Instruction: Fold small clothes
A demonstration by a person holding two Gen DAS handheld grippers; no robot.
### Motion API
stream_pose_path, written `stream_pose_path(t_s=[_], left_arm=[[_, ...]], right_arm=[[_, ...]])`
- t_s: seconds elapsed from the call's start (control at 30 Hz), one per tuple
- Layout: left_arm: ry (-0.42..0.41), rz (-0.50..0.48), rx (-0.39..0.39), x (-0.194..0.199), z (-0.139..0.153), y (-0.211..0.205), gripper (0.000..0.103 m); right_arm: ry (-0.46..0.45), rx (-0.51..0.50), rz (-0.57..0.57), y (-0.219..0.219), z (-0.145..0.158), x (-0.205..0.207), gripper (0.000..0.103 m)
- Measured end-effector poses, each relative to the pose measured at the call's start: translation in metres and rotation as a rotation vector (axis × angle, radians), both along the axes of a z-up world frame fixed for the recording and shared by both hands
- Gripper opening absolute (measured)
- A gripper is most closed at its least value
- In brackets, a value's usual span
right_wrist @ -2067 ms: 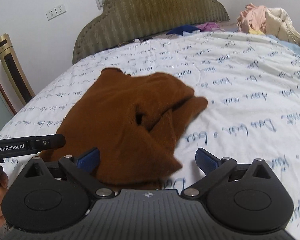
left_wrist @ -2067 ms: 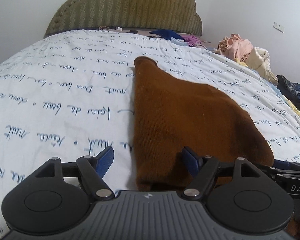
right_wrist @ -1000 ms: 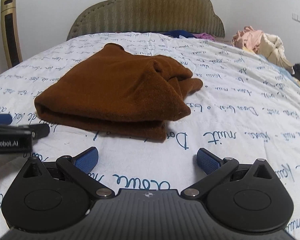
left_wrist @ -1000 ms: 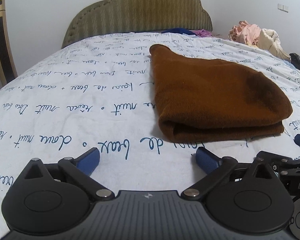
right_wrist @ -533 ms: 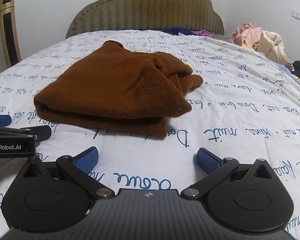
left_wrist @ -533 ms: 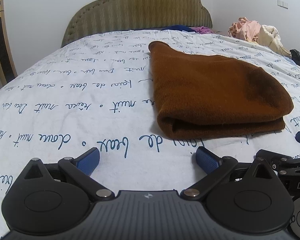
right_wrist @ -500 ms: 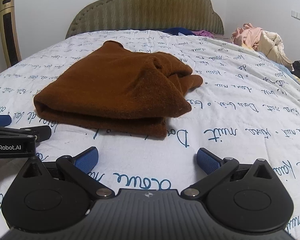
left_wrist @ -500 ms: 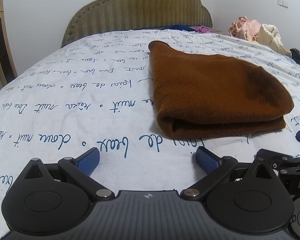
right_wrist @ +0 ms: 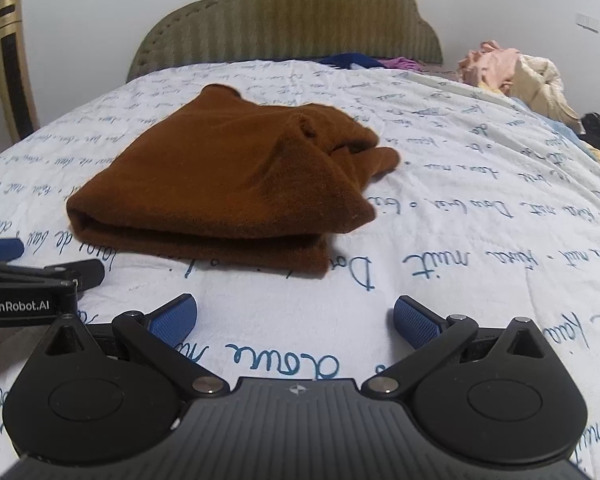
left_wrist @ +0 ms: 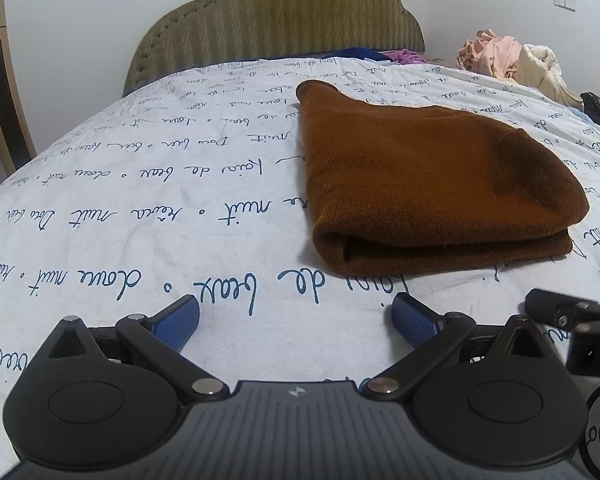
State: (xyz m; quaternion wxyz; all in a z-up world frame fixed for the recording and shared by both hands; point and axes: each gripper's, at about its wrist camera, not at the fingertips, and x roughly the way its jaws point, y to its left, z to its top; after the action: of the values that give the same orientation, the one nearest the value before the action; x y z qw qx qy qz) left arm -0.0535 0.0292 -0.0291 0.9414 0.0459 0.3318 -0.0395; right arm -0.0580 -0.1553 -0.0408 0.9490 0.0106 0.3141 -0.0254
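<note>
Both tools empty. Left gripper (left_wrist: 296,318) has its jaws spread wide, nothing between them; right gripper (right_wrist: 294,316) the same, low over the bedsheet (left_wrist: 140,208). Brown garment (right_wrist: 228,184) lies folded on the sheet, just beyond both tools, touching neither. Near edge is a clean fold. Far right side is not: a sleeve end (right_wrist: 384,160) pokes out and the layers bunch there.

Risks, as I judge them:
- Pinching only the top layer at the near edge would peel the fold open.
- Dragging the bundle on this soft sheet could shear the layers and rumple the sheet.
- Folding again without tucking that sleeve end would leave a lumpy, lopsided stack.

Clothes pile (right_wrist: 512,68) sits far right, well apart.
</note>
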Motion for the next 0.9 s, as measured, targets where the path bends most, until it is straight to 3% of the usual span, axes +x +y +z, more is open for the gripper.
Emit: stream_pose_path(t_s=[0.9], left_arm=[[0.008,0.033,0.005,-0.014,0.013,0.008,0.103]], right_arm=[[-0.034,-0.037,0.024,0.015,0.019,-0.014,0.103]])
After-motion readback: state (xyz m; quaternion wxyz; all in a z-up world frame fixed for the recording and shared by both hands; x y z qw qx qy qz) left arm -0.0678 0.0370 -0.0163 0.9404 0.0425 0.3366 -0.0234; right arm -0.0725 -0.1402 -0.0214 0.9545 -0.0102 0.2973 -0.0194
